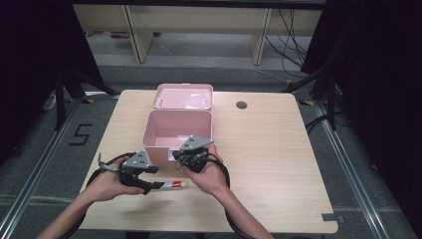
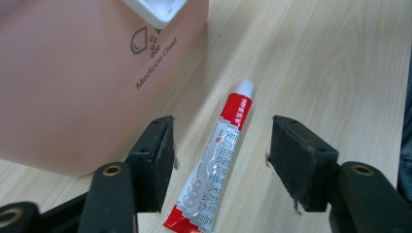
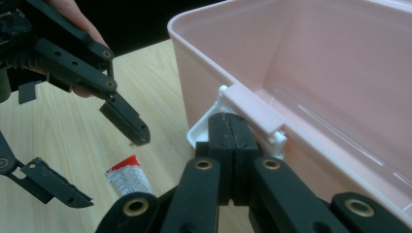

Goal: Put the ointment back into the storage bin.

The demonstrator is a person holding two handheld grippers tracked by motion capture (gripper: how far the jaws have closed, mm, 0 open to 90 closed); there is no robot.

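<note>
**Spotter:** High view first: your left gripper (image 1: 155,185) sits at about seven o'clock on the pale wooden table (image 1: 268,164), with the small red-and-white ointment tube (image 1: 173,184) lying flat just beside its tips. Your right gripper (image 1: 175,157) is at six o'clock of the open pink plastic medicine chest (image 1: 175,130).

**Operator:** What are my fingers doing?

**Spotter:** On the left, your jaws stand well apart. The left gripper view has the tube (image 2: 214,162) between them, its white cap pointing to one o'clock, and neither pad touches it. On the right, your jaws are pressed together, tips up against the white latch (image 3: 253,112) on the chest's front wall (image 3: 199,92). Whether they pinch anything there, I cannot tell.

**Operator:** So how far along am I?

**Spotter:** Early, I'd judge. The chest is open, its pink lid (image 1: 184,96) thrown back at twelve o'clock, and its inside looks bare. The tube is on the table, just in front of the chest, not yet gripped. You have the closing, the lift and the drop into the chest left.
</note>
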